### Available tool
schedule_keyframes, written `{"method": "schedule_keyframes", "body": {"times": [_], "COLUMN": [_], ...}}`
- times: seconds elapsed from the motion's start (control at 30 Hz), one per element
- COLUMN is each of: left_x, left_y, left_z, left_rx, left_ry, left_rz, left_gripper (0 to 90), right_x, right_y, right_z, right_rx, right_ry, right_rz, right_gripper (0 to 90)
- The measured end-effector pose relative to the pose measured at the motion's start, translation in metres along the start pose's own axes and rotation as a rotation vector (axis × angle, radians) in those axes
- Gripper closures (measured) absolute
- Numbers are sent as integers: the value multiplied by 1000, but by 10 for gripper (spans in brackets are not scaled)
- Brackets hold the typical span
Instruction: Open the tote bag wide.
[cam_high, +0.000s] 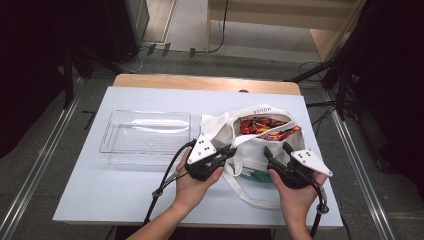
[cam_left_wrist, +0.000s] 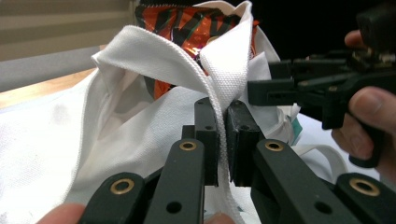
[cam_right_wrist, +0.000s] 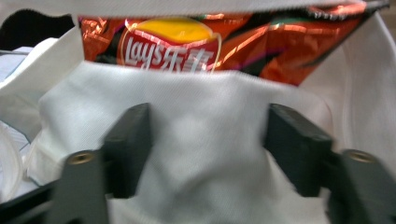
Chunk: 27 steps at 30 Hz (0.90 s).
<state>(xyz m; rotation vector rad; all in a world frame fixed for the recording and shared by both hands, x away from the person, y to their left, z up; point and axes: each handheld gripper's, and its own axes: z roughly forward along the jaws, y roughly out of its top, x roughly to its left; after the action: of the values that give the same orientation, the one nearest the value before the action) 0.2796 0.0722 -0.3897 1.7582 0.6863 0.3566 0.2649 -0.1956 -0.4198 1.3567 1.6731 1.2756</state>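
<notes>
A white cloth tote bag (cam_high: 255, 147) lies on the table with its mouth facing away. Orange crisp packets (cam_high: 265, 127) fill it. My left gripper (cam_high: 231, 150) sits at the bag's left side, shut on the white webbing handle (cam_left_wrist: 219, 79), which runs down between its pads. In the left gripper view the packets (cam_left_wrist: 187, 28) show above the folded cloth. My right gripper (cam_high: 276, 148) is at the bag's near right edge, open. In the right gripper view its jaws stand apart, with the bag's cloth wall (cam_right_wrist: 205, 154) bulging between them untouched and a crisp packet (cam_right_wrist: 173, 46) behind.
A clear plastic tray (cam_high: 145, 132) stands to the left of the bag. The bag's second handle (cam_high: 245, 192) loops on the white table (cam_high: 100, 190) between the person's hands. Black stands and cables surround the table on the floor.
</notes>
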Motion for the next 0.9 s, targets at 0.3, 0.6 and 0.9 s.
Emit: {"method": "schedule_keyframes", "body": {"times": [0.3,0.6,0.9], "left_x": [3,16,41], "left_y": [12,37,50], "left_z": [0,9,35], "left_rx": [-26,-88,-107], "left_ry": [-7,42,156], "left_rz": [-7,-34,-164], "left_gripper": [864,864,861], "right_x": [-6,-6,-5], "right_y": [-8,-15,-22], "right_z": [-12,-19,-23], "right_rx": [-5,23,64], "right_ry": [71,95,105], "right_rz": [-19,-50,-86], "right_gripper": [874,895,897]}}
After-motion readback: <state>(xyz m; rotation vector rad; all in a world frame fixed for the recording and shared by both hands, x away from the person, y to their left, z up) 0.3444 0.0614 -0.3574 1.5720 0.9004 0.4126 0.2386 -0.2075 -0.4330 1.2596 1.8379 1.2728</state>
